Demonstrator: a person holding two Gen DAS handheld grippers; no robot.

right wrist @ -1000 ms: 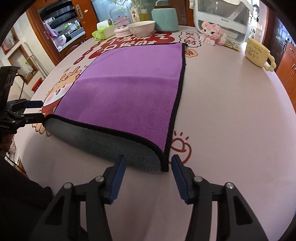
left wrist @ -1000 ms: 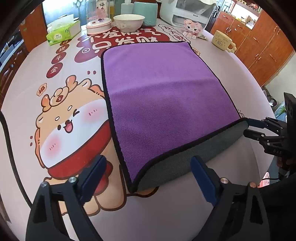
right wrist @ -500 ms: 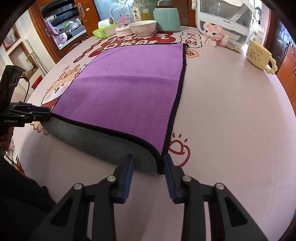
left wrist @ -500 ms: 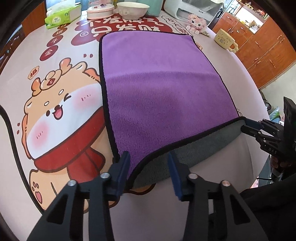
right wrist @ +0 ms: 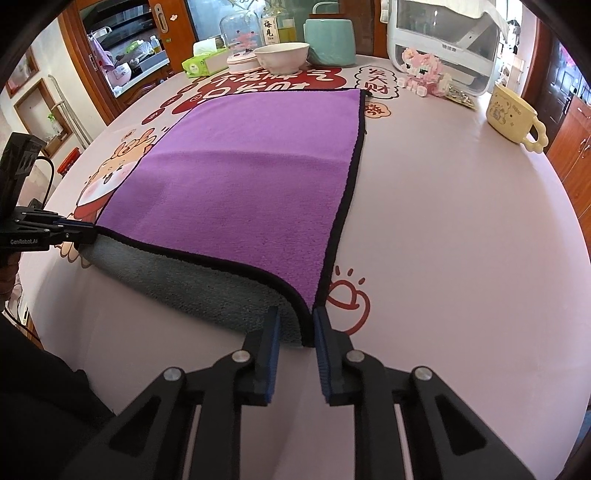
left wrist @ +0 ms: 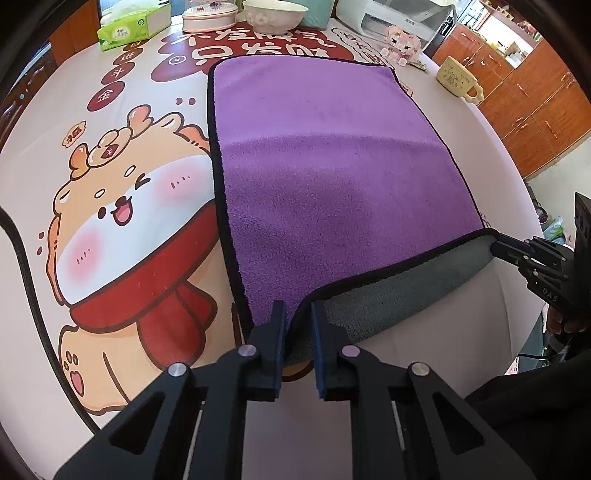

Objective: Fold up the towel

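On the table: the purple towel (left wrist: pixel 332 177) lies flat on the printed tablecloth (left wrist: pixel 110 221), its far edge close to the dishes at the back; its near edge is lifted a little, so the grey underside (right wrist: pixel 192 280) shows along the front.
Left gripper (left wrist: pixel 298 321): it sits at the near left corner of the towel; the fingers are almost together with the black hem between them; I judge they pinch the corner, but the pads may not press fully yet.
Right gripper (right wrist: pixel 295 326): it is at the near right corner; the fingers are narrowed around the hem in the same way; a small gap shows beside the cloth, so the grip looks light.
Step in hand: I think this is the taking of the two near corners, before the first fold.
Next move: it calls for lifting both corners together and carrying them over to the far edge, hem on hem; both sides should go at equal height, or the fold comes out crooked.
Risk: the cloth is thick and soft, so a corner may slip out if the grip is weak.
Bowl (right wrist: pixel 282 55): it stands behind the towel; the inside is not visible.
Mug (right wrist: pixel 511 112): yellow, on the right, well apart from the towel; I cannot tell the contents.
Tissue box (left wrist: pixel 133 26): green, at the back left; a tissue comes out at the top.
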